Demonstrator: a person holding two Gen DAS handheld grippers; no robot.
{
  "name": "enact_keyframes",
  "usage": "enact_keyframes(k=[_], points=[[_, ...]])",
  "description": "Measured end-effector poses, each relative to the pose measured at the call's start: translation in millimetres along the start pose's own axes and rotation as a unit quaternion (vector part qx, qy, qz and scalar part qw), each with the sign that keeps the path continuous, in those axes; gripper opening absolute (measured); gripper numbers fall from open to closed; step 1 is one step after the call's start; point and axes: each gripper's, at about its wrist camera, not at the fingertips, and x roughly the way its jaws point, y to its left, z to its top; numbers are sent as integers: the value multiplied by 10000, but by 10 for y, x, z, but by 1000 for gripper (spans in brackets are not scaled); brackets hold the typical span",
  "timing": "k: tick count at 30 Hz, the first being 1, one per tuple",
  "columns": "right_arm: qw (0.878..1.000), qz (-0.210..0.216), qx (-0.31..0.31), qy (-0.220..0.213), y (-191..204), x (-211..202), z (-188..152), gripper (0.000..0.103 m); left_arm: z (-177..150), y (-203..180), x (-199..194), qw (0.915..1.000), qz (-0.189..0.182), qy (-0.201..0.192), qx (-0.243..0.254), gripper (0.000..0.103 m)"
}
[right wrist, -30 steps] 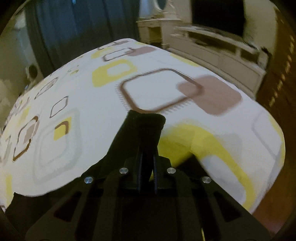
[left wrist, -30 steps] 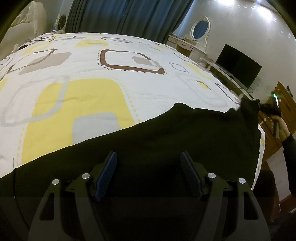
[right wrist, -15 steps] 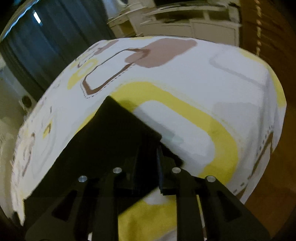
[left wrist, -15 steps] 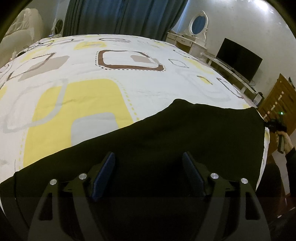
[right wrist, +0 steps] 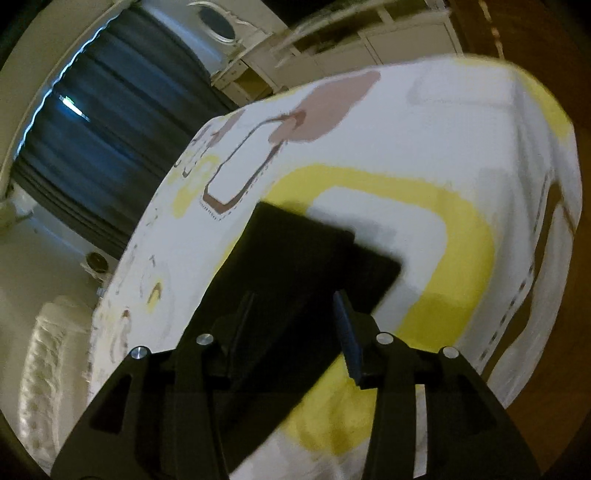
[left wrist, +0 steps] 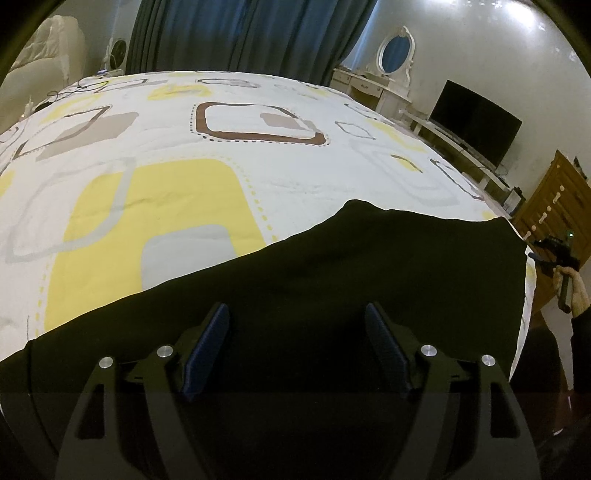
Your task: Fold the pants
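Black pants point(left wrist: 369, 269) lie flat across the near part of the bed point(left wrist: 166, 155), reaching to its right edge. My left gripper point(left wrist: 297, 314) is open and empty, its fingers just above the pants. In the right wrist view the pants point(right wrist: 295, 266) lie on the quilt with a squared end pointing away. My right gripper point(right wrist: 295, 306) is open, its fingers spread over that end and holding nothing. The right gripper also shows in the left wrist view point(left wrist: 554, 251), off the bed's right edge.
The bed has a white quilt with yellow, grey and brown squares. Dark curtains point(left wrist: 240, 33) hang behind it. A dresser with an oval mirror point(left wrist: 397, 51), a black TV point(left wrist: 476, 122) and a wooden cabinet point(left wrist: 554, 199) stand to the right. Wooden floor point(right wrist: 561, 369) runs beside the bed.
My right gripper has opened and let go of the pants end, which now lies flat on the quilt. It has swung away toward the bed's edge. The left gripper has barely moved.
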Motion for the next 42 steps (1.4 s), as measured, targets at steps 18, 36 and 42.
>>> enact_keyframes(k=[18, 36, 42], points=[[9992, -46, 82, -381, -103, -28, 18, 7, -3, -18, -26, 10000, 0, -52, -2, 75], [9992, 223, 330, 3, -134, 40, -119, 27, -13, -66, -24, 10000, 25, -34, 81, 79], [9980, 258, 570, 6, -156, 162, -54, 34, -17, -64, -21, 10000, 1, -54, 63, 80]])
